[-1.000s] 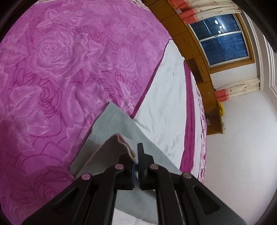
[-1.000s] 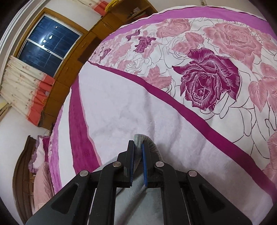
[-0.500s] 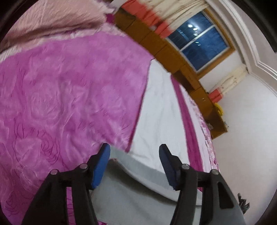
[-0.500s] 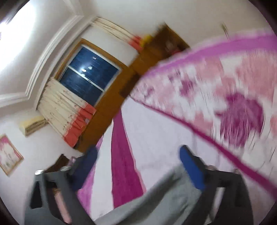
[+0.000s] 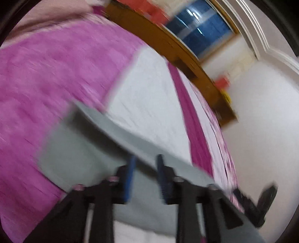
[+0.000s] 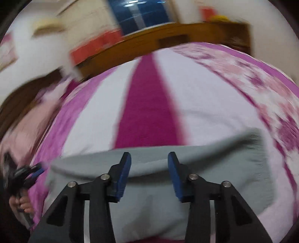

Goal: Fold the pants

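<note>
The grey pants [image 5: 89, 149] lie folded flat on the bed and also show in the right wrist view [image 6: 214, 160]. My left gripper [image 5: 144, 164] is open and empty, just above the near part of the pants. My right gripper [image 6: 148, 158] is open and empty, above the pants' near edge. Both views are blurred by motion. The left gripper [image 6: 28, 172] shows at the far left of the right wrist view, and the right gripper [image 5: 261, 198] at the lower right of the left wrist view.
The bed has a magenta rose cover [image 5: 46, 84] with white [image 6: 205, 104] and dark pink stripes [image 6: 147, 112]. A wooden cabinet [image 5: 186, 54] and a dark window [image 6: 140, 13] stand behind the bed. Pink pillows [image 6: 28, 119] lie at the left.
Both grippers have let go of the pants and opened. They have pulled back and turned, and the left one's jaws have narrowed since half a second ago. The pants now lie flat on the bed.
</note>
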`<state>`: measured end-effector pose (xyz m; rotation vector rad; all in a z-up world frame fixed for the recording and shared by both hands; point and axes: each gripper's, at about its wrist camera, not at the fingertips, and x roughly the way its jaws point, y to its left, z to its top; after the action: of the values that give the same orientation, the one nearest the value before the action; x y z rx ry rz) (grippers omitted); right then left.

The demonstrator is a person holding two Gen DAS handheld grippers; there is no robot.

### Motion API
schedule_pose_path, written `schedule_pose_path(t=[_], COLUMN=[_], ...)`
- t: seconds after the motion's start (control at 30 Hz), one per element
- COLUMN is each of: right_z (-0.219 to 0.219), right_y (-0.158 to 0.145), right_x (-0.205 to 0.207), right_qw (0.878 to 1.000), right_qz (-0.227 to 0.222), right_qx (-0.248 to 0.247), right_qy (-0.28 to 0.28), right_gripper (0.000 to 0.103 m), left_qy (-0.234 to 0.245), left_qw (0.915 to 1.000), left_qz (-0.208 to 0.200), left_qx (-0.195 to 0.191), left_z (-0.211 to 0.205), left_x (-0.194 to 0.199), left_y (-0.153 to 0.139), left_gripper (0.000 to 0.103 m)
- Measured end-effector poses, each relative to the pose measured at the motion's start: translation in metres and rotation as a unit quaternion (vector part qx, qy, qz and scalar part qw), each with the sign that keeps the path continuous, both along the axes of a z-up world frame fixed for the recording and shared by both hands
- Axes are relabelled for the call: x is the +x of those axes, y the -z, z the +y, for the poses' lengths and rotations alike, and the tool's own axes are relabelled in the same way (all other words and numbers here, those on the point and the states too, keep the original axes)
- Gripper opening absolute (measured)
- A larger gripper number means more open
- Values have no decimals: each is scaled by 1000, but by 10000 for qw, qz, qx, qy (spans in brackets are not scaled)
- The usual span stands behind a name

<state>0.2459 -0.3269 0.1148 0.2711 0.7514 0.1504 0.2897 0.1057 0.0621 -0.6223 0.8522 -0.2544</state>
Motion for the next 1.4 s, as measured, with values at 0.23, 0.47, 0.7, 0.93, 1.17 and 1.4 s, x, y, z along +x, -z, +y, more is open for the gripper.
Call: schedule_pose_path(t=[0.23, 0.47, 0.7, 0.93, 1.17, 1.4], right_z=[91, 52, 25, 3, -99, -186], right_y=[52, 43, 28, 21, 1, 85], right_x=[27, 59, 55, 13, -95, -127], right_qw=[9836, 9948, 9971, 9921, 9854, 9021], right_qz=[1132, 873, 406, 625, 867, 1321], right_qx=[-974, -513, -414, -1054, 102, 3414], right_qy=[-1015, -121, 500, 284, 1464, 2284], right_gripper=[33, 68, 82, 82, 87, 88], left_qy=[1657, 704, -371, 351, 1124, 1632], left_qw=[9708, 9842, 9944, 9960, 9790, 9721], left_qz=[-348, -17, 139, 697, 1100, -1327], left_qx=[1699, 1626, 976, 440, -1298, 1042], left_z=[-108, -79, -19, -2, -83, -208], left_x=[-10, 38, 52, -1, -85, -127], left_y=[13, 27, 31, 39, 63, 12], left_gripper=[9, 9, 34, 53, 55, 55])
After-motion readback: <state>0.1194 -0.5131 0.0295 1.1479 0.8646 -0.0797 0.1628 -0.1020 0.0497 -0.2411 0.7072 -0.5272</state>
